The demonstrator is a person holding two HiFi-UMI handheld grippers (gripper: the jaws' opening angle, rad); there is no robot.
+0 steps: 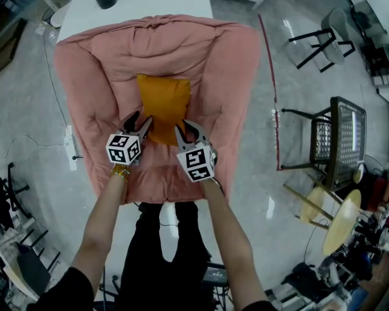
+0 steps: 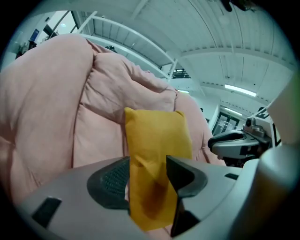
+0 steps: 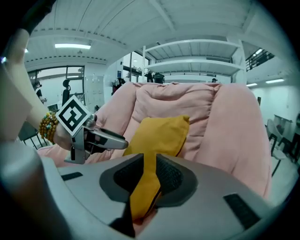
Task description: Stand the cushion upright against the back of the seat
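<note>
A person holding 2 handheld grippers works at an orange cushion (image 1: 163,104) on a pink padded seat (image 1: 228,79), seen from above. The cushion stands in the middle of the seat, its upper part against the quilted back and its lower edge toward the person.

The left gripper (image 1: 143,117) meets the cushion at its lower left corner. Its jaws stand wide, with that corner of orange fabric hanging between the 2 pads; the left gripper view shows the cloth filling the gap without any visible squeeze. The right gripper (image 1: 182,125) is at the lower right corner. Its jaws are drawn narrow and pinch a thin fold of the cushion's edge, which runs down between the ribbed pads in the right gripper view.

Both grippers point slightly downward toward the seat back, close beside each other, their marker cubes turned up to the head camera. A beaded bracelet (image 1: 120,172) sits on the person's left wrist.

The seat rests on a glossy grey floor (image 1: 255,182). A black metal chair (image 1: 343,136) stands well apart to the right, with a round wooden stool (image 1: 340,222) near it, and a white table (image 1: 140,11) lies behind the seat's back.
</note>
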